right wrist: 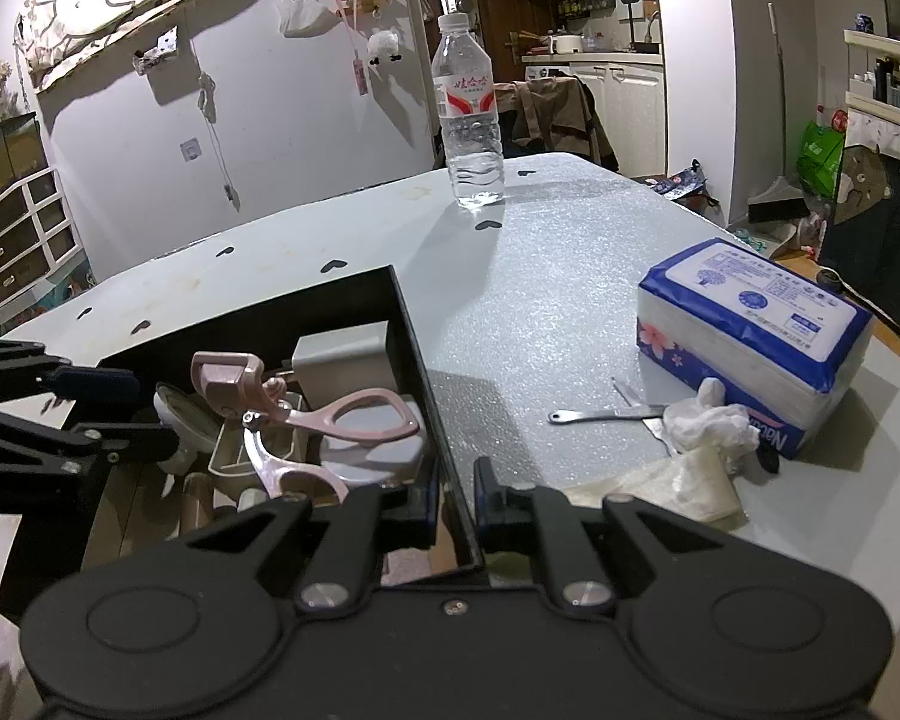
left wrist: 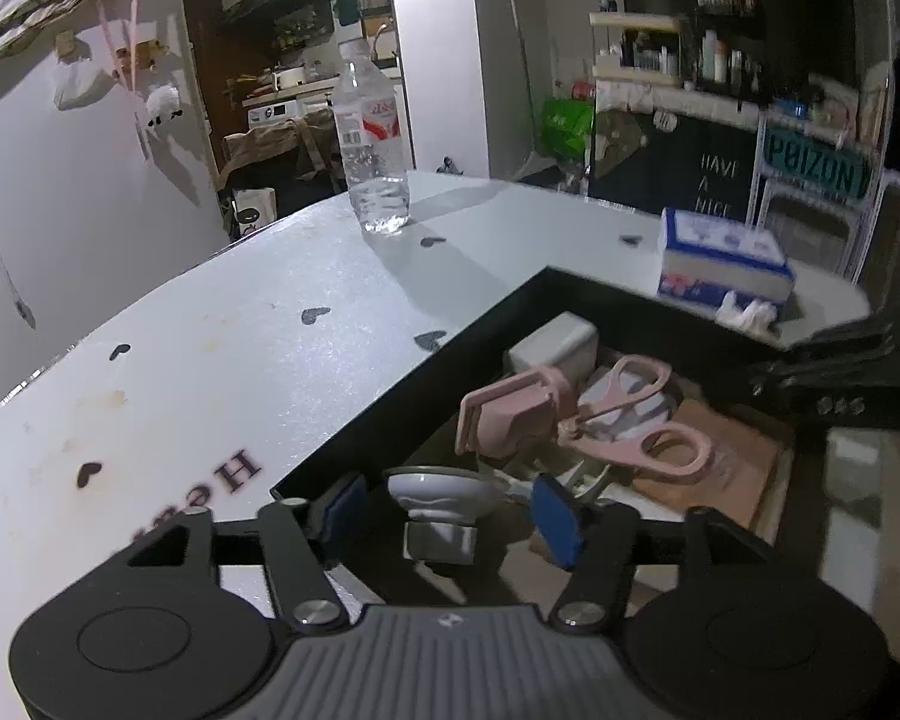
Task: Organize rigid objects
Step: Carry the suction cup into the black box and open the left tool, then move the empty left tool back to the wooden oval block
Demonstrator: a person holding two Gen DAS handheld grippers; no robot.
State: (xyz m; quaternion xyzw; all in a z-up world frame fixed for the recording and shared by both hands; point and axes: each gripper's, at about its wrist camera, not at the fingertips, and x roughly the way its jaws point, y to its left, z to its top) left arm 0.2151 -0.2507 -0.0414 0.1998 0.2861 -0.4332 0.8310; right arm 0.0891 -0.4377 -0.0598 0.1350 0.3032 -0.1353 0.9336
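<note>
- On the pale grey table [right wrist: 540,300] sits the open black rectangular box [right wrist: 411,324], and I judge it the place everything rigid is meant to end up; the pink plastic eyelash curler [right wrist: 306,402] already lies in it, handles toward the right wall.
- Right of the box, near the blue-and-white tissue pack [right wrist: 750,324], the small silver metal tool [right wrist: 600,417] lies on the table, long axis running left to right, its rounded end toward the box.
- My right gripper [right wrist: 456,510] is the nearer one to that tool, but it is pinched narrow on the box's right wall, tilted downward.
- My left gripper [left wrist: 444,510] hangs over the near left of the box, tilted downward, jaws part-way apart around the small white suction cup [left wrist: 444,492] without pressing it, so I read that piece as let go.
</note>
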